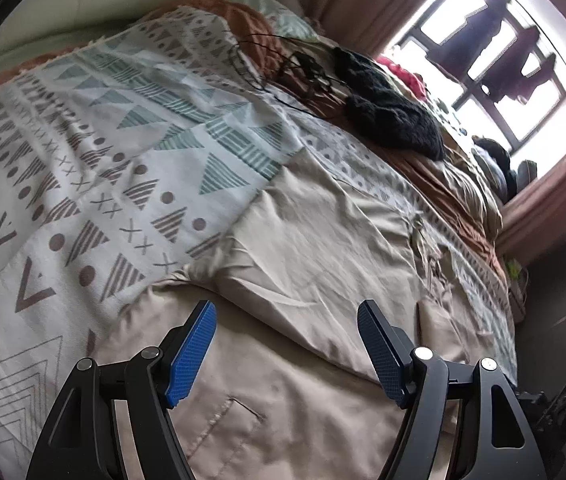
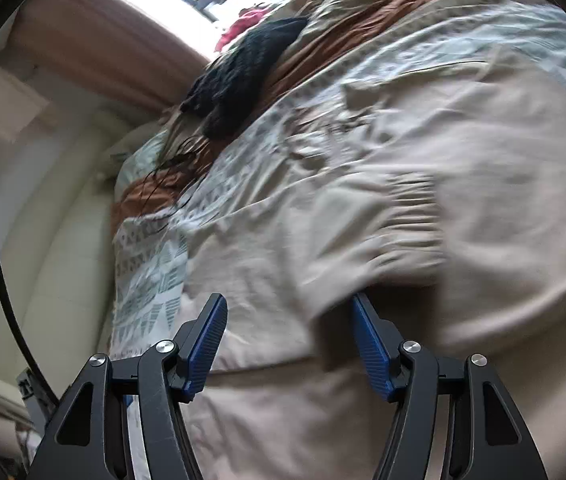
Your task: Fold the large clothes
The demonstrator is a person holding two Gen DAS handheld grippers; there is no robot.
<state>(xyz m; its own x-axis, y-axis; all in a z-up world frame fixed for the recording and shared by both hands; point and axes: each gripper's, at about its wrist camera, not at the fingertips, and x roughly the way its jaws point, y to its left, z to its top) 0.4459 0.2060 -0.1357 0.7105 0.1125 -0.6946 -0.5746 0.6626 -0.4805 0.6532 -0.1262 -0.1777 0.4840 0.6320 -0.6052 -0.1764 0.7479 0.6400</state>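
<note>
A large beige garment lies spread on the bed, with a pocket slit near my left gripper. That gripper hovers just above the cloth, jaws wide apart, nothing between the blue pads. In the right wrist view the same beige garment is folded over itself, and its gathered elastic band lies on top. My right gripper is open low over it. The folded edge droops over the tip of the right finger, but no pad presses on cloth. This view is motion-blurred.
A patterned white, grey and green bedspread covers the bed. Farther back lie a black knitted garment, thin black cords and rust-brown cloth. A bright window with pink curtains is beyond. Dark floor borders the bed's edge.
</note>
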